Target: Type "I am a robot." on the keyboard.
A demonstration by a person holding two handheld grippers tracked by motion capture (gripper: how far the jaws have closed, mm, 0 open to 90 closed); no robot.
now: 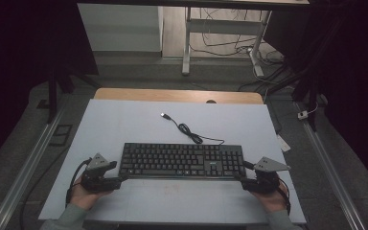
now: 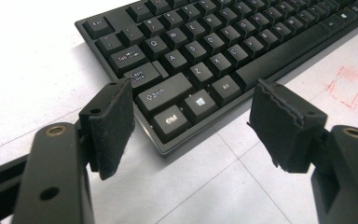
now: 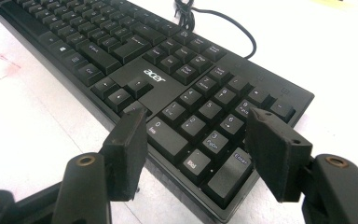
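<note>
Keyboard [image 1: 182, 160]: a black full-size board, seen lying flat on the white surface [image 1: 124, 120], in the lower middle of the high view, its long side running left to right.
Cable [image 1: 187, 128]: seen trailing from the keyboard's rear edge toward the upper middle of the high view, looped once, its plug lying loose on the surface.
Left gripper [image 1: 116, 180]: held at the keyboard's lower left corner in the high view. In the left gripper view [image 2: 191, 114] the jaws are spread wide, one to each side of the corner with the Ctrl and Shift keys; nothing is gripped, and no touch with the keyboard can be made out.
Right gripper [image 1: 242, 178]: held at the keyboard's lower right corner in the high view. In the right gripper view [image 3: 196, 149] the jaws are spread wide over the number pad's near corner; nothing is clamped, and whether the pads touch the keys cannot be told.
Hands: one is seen behind each gripper at the bottom edge of the high view.
Red marks [image 2: 347, 86]: faint red lines are seen on the surface at the right of the left gripper view, just in front of the keyboard.
</note>
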